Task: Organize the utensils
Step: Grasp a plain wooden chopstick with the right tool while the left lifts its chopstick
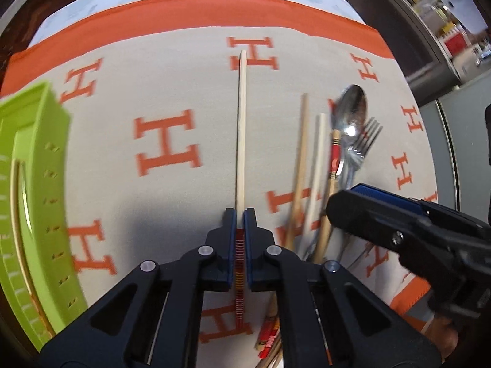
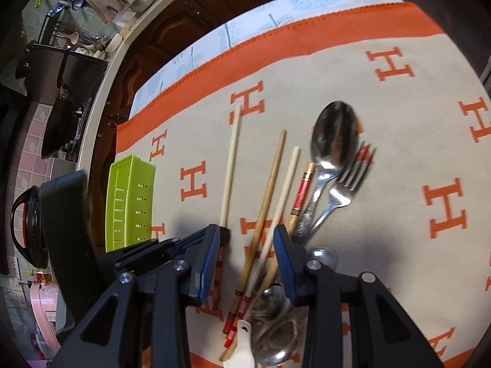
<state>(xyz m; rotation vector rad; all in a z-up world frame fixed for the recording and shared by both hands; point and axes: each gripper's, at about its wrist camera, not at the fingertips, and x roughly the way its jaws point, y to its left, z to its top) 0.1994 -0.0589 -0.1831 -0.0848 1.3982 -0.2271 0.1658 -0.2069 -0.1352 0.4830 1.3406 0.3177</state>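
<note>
Sorting step in hand. My left tool [image 1: 240, 214] is clamped on one pale chopstick [image 1: 241, 128], gripped near its striped end, tip pointing to 12 o'clock over the desk cloth [image 1: 172, 92]. My right tool [image 2: 250, 233] hangs wide open above the pile of chopsticks, spoon [image 2: 333, 135] and fork [image 2: 346, 184]. Green tray [image 1: 36, 159] sits at 9 o'clock. Next, I judge: carry the chopstick left, lower it into the tray lengthwise.

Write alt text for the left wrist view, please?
The left gripper pinches one pale chopstick above an H-patterned cloth. More chopsticks, a spoon and fork lie right; a green tray sits left.
</note>
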